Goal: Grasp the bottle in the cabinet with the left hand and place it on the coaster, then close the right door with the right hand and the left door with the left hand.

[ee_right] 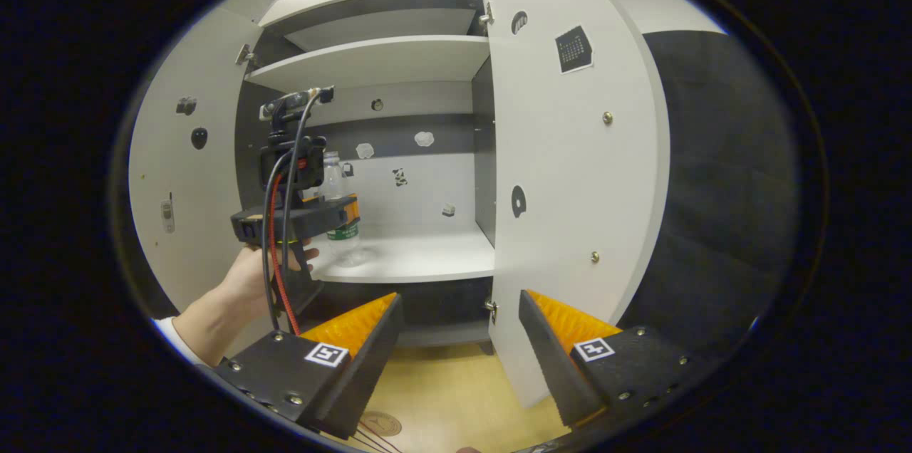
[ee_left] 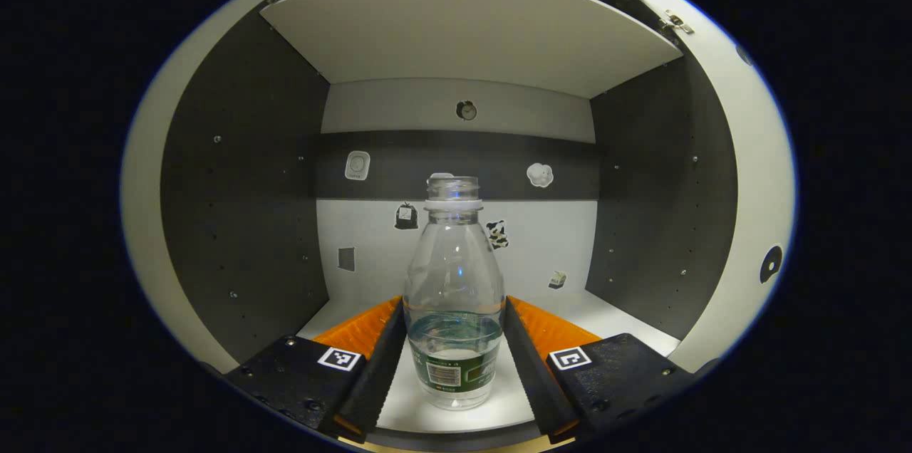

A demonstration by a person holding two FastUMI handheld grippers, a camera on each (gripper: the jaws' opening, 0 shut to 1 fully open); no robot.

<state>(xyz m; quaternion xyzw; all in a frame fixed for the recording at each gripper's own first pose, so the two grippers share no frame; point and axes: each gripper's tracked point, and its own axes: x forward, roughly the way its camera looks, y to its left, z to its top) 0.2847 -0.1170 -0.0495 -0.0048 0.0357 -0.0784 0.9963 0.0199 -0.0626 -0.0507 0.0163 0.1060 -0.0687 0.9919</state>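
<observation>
Two fingers of the left gripper [ee_left: 454,357] are seen spread on either side of the bottle [ee_left: 453,296], which stands upright between them on the cabinet shelf [ee_left: 620,318], its long axis vertical and crossing the line of the jaws at a right angle. Whether the fingers already touch the bottle's sides cannot be told from the left gripper view; they lie just beside it, at the level of its lower body and label, so a squeeze is judged to be the step in hand. The bottle is uncapped and holds a little clear liquid (a shallow pool near the bottom), so it should be kept upright when lifted. In the right gripper view the left gripper [ee_right: 313,214] is seen ahead and to the left of the right gripper [ee_right: 459,350], held by a hand [ee_right: 249,278] at the mouth of the cabinet, with the bottle [ee_right: 335,189] at its tip. The right gripper's jaws are spread and hold nothing, and the edge of the open right door [ee_right: 570,175] lies just ahead of them, between them and slightly to their right. The left door [ee_right: 178,175] stands open as well, far to their left. No coaster is made out.
</observation>
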